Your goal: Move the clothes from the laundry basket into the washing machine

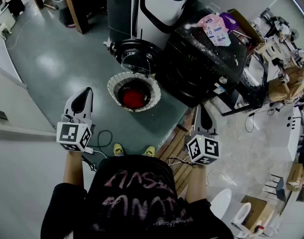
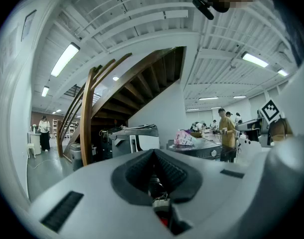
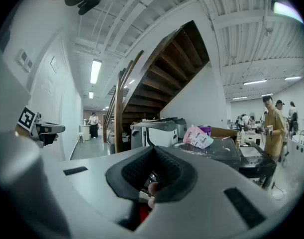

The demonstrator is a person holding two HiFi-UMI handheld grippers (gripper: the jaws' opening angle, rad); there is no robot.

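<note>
A white laundry basket (image 1: 118,82) stands on the floor ahead of me with red clothes (image 1: 134,98) inside it. Just behind it, the black washing machine (image 1: 206,59) has its round door (image 1: 140,55) swung open to the left. My left gripper (image 1: 85,94) is held level at the near left of the basket, shut and empty. My right gripper (image 1: 205,114) is at the basket's near right, in front of the machine, also shut with nothing in it. Each gripper view looks over closed jaws, left (image 2: 154,153) and right (image 3: 152,151), towards the machine (image 3: 216,151).
A pink bag (image 1: 216,29) lies on top of the washing machine. A grey and white appliance (image 1: 156,9) stands behind it, beside a wooden staircase (image 2: 87,118). Wooden boards (image 1: 177,143) and a cable (image 1: 99,141) lie near my feet. Desks and people (image 2: 226,133) fill the right side.
</note>
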